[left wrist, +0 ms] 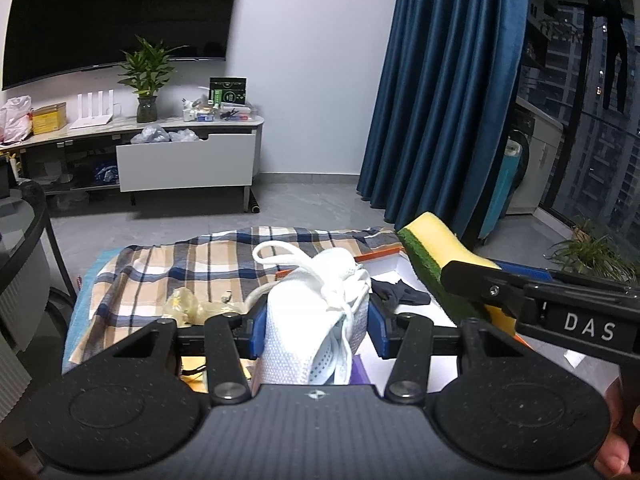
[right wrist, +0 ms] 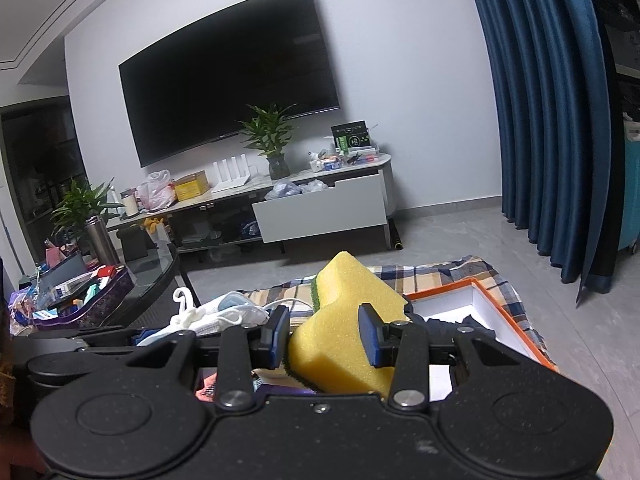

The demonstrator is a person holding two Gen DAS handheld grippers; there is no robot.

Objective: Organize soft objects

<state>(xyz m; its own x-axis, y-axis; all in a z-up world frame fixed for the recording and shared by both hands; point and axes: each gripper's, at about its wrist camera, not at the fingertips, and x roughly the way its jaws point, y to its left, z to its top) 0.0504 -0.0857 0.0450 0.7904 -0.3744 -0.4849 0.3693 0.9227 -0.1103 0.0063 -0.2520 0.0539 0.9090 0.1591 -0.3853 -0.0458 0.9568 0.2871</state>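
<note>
My left gripper (left wrist: 316, 330) is shut on a bundle of white face masks (left wrist: 320, 320) with looping ear cords, held above the plaid cloth (left wrist: 180, 264). My right gripper (right wrist: 324, 336) is shut on a yellow sponge with a green scouring side (right wrist: 348, 320); the sponge also shows in the left wrist view (left wrist: 432, 256), tilted over the white box with an orange rim (right wrist: 480, 300). A dark cloth item (left wrist: 400, 292) lies inside that box. The masks also show at left in the right wrist view (right wrist: 216, 312).
A crumpled clear plastic piece (left wrist: 188, 304) lies on the plaid cloth. A round glass table (right wrist: 156, 280) with a cluttered tray stands at left. A TV cabinet (left wrist: 184, 160) with an open drawer is at the back wall; blue curtains (left wrist: 448, 100) hang at right.
</note>
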